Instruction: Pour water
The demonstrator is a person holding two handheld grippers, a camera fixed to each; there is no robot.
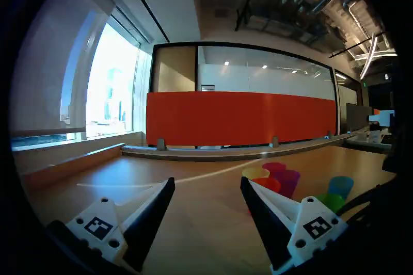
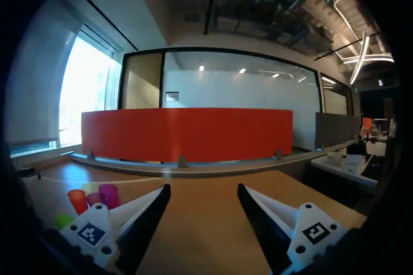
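Several coloured plastic cups stand grouped on the wooden table (image 1: pixel 206 208). In the left gripper view they sit ahead and to the right: a yellow cup (image 1: pixel 255 173), a magenta cup (image 1: pixel 273 167), a purple cup (image 1: pixel 288 181), an orange-red cup (image 1: pixel 267 184), a blue cup (image 1: pixel 340 186) and a green cup (image 1: pixel 330 201). My left gripper (image 1: pixel 207 188) is open and holds nothing; its right finger partly covers the red cup. In the right gripper view the cups lie low on the left: a red cup (image 2: pixel 78 200), a magenta cup (image 2: pixel 109 195), a green cup (image 2: pixel 63 220). My right gripper (image 2: pixel 203 192) is open and holds nothing.
An orange partition (image 1: pixel 240 118) runs along the table's far edge (image 2: pixel 186 133). A bright window (image 1: pixel 106 89) is on the left. More desks with clutter (image 2: pixel 356 164) stand to the right. Dark cables (image 1: pixel 369 200) lie near the blue and green cups.
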